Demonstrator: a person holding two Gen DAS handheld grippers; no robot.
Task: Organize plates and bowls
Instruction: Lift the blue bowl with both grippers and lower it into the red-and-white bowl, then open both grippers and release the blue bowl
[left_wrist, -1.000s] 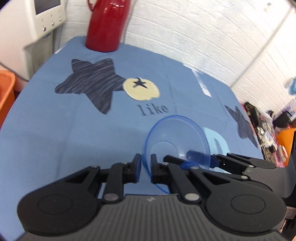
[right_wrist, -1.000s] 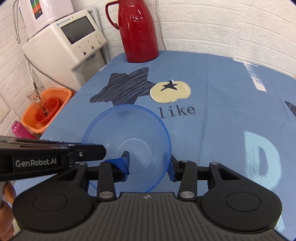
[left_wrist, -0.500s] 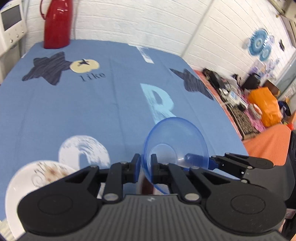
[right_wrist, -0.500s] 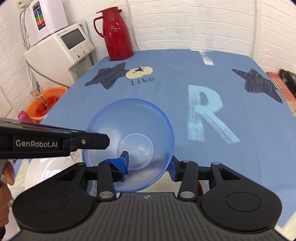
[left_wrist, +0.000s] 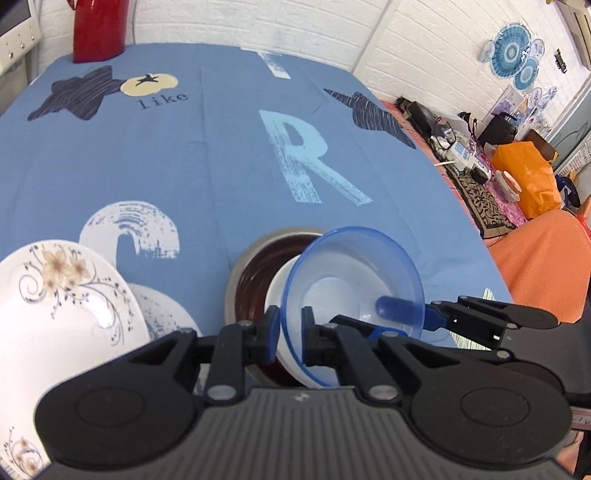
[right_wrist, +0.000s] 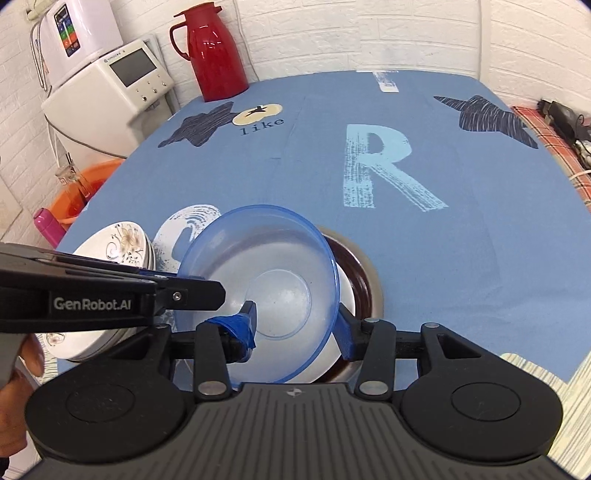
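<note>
A clear blue bowl hangs tilted just above a white bowl that sits inside a steel bowl with a dark inside. My left gripper is shut on the blue bowl's left rim. My right gripper is shut on its right wall, with the blue-taped finger inside and the other finger outside. A stack of white floral plates rests to the left of the bowls.
A red thermos stands at the table's far left corner beside a white appliance. An orange basin sits below the left edge. An orange cloth lies past the right edge. A hand holds the left gripper.
Both grippers have carried the blue bowl back from the far part of the table toward the near edge. It now hangs over the nested white and steel bowls, with the plates in view.
</note>
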